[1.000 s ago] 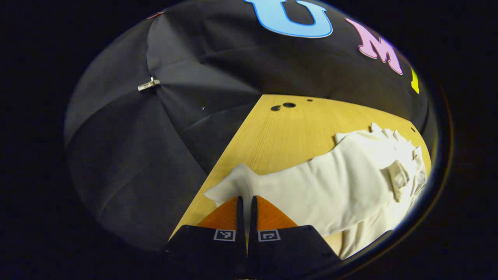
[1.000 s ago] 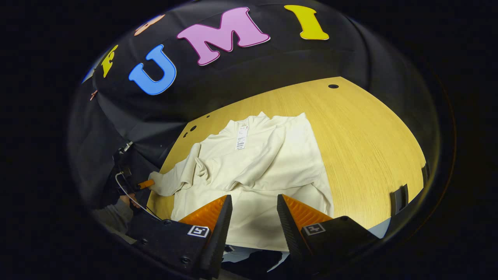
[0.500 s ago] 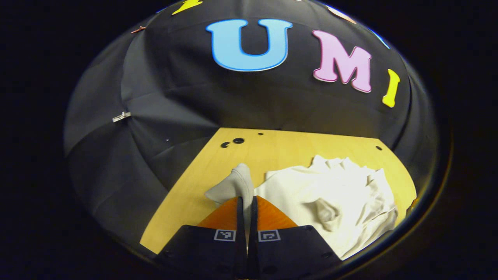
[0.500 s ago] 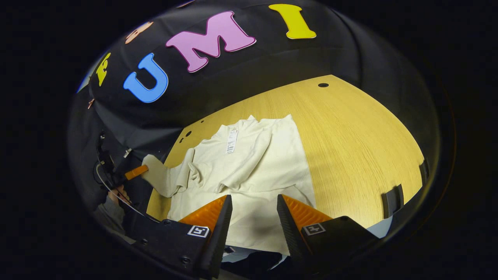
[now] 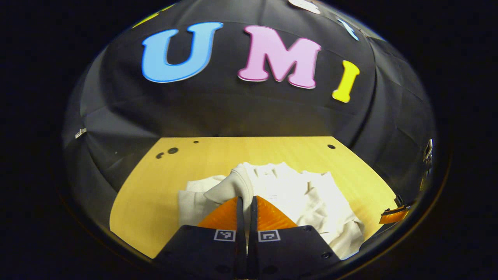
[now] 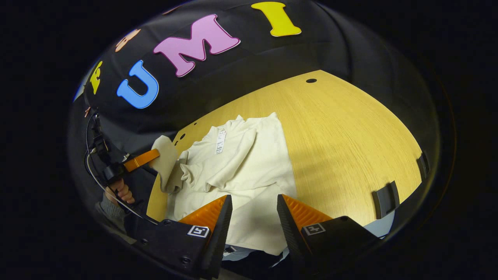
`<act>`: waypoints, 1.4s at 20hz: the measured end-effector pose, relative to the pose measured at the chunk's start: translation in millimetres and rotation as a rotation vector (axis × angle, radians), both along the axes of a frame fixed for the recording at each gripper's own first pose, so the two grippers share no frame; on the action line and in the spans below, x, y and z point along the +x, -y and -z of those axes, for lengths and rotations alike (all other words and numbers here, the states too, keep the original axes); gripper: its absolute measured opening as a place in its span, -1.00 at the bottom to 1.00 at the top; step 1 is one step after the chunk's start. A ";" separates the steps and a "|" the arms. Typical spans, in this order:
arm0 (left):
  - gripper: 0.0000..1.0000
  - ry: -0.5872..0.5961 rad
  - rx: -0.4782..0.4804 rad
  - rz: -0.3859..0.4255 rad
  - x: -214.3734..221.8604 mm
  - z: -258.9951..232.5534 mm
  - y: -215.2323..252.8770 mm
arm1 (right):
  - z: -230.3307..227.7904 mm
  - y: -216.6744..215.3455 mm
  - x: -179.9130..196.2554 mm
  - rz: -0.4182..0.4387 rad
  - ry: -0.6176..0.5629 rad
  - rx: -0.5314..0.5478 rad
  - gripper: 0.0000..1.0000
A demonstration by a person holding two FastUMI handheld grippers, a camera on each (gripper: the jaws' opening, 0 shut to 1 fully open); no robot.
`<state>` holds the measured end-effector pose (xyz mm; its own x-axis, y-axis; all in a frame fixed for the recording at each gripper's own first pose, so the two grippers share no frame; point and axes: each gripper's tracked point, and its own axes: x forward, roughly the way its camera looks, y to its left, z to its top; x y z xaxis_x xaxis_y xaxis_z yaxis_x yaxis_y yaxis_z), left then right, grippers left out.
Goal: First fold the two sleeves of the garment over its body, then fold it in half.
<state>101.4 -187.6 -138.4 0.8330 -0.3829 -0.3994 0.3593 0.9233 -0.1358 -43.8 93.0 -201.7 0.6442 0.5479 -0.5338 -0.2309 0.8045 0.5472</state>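
The left claw (image 5: 245, 202) has been swinging the sleeve (image 6: 165, 159) up over the garment (image 6: 241, 163), clamping its cuff; the right claw (image 6: 253, 206) is hovering, fingers apart.

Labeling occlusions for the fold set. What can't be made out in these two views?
- Tag text, right gripper view: too small.
- Garment near hem, right gripper view: hidden behind the right gripper.
- Sleeve end, left gripper view: hidden between the shut left gripper fingers.
- Garment's right edge, left gripper view: cut off by the image edge.
- Table near edge, right gripper view: cut off.
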 end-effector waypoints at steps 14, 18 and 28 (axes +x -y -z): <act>-0.87 -0.127 0.179 0.082 -3.9 101.8 116.2 | 32.8 42.6 8.5 -0.064 -0.062 -0.007 0.44; -0.81 -0.152 0.234 0.071 -7.3 122.2 122.8 | 37.4 45.5 14.4 -0.088 -0.071 -0.001 0.44; 0.70 -0.162 0.252 0.057 -35.4 114.9 100.5 | 39.7 26.2 0.3 -0.118 -0.070 0.001 0.43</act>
<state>66.0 -288.0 -253.3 0.7309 -0.2990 -0.6135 0.4036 0.9143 0.0353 -43.5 66.8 -241.4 0.5361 0.6183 -0.5747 -0.2852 0.7735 0.5660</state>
